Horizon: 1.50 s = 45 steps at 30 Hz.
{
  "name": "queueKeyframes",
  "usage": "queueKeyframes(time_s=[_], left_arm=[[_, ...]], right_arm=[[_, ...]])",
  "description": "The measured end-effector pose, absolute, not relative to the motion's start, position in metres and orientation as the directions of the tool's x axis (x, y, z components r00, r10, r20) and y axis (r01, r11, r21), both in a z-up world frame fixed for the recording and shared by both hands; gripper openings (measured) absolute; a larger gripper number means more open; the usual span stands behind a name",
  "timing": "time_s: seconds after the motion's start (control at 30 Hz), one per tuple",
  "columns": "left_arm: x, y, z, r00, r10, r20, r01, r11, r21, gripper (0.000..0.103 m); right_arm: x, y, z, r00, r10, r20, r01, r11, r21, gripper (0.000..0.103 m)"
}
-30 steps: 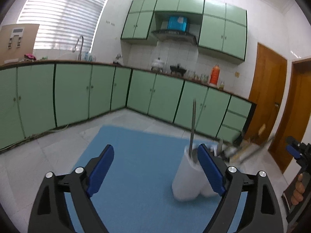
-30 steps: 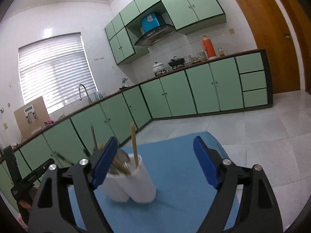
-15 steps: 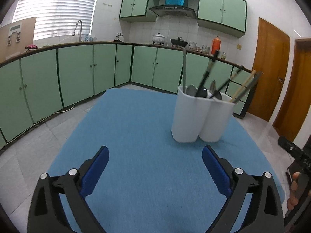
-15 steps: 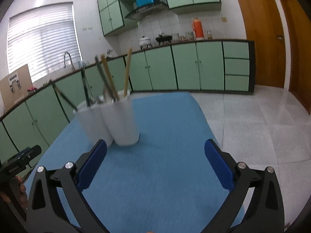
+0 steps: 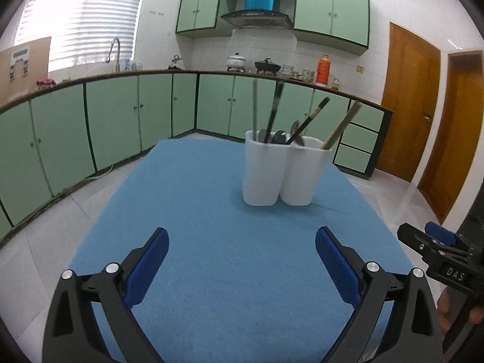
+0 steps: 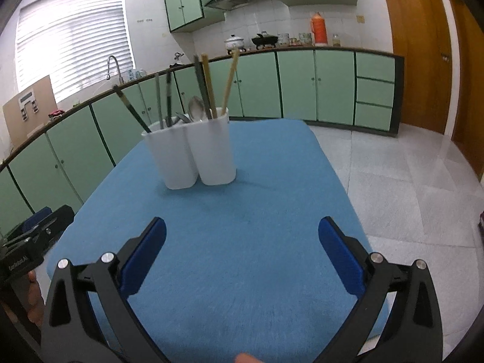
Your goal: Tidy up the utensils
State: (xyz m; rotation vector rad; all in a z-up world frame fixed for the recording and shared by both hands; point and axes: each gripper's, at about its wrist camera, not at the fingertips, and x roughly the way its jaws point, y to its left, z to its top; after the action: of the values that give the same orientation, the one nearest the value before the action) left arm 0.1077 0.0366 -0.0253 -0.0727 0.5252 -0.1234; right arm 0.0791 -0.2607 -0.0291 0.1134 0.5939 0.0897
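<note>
A white two-compartment utensil holder (image 5: 279, 173) stands upright on the blue table mat (image 5: 211, 242); it also shows in the right wrist view (image 6: 193, 155). It holds chopsticks (image 6: 228, 83), dark-handled utensils (image 5: 273, 109) and spoons (image 6: 196, 109). My left gripper (image 5: 242, 267) is open and empty, well short of the holder. My right gripper (image 6: 242, 258) is open and empty, also back from the holder. Each gripper shows at the edge of the other's view.
The mat (image 6: 257, 227) covers a table with tiled floor (image 6: 408, 181) around it. Green kitchen cabinets (image 5: 121, 115) run along the walls. Wooden doors (image 5: 408, 99) stand at the right.
Both grippers have pulled back and away from the holder, which now stands farther off on the mat. Both stayed open.
</note>
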Motion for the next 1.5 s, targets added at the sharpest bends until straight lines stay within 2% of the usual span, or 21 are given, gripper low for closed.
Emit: queueKeyframes(time_s=[0.53,1.5], left_arm=[[0.080,0.020,0.012,0.892,-0.142,-0.429,0.123,0.990,-0.072,0.095],[0.079,0.020,0.019,0.897,-0.135,-0.422,0.121,0.991,-0.059,0.095]], right_arm=[[0.047,-0.250,0.024,0.868,0.128,-0.480,-0.107,0.992,0.071,0.098],[0.048,-0.243,0.028,0.865,0.146,-0.480,-0.129,0.989,0.068,0.098]])
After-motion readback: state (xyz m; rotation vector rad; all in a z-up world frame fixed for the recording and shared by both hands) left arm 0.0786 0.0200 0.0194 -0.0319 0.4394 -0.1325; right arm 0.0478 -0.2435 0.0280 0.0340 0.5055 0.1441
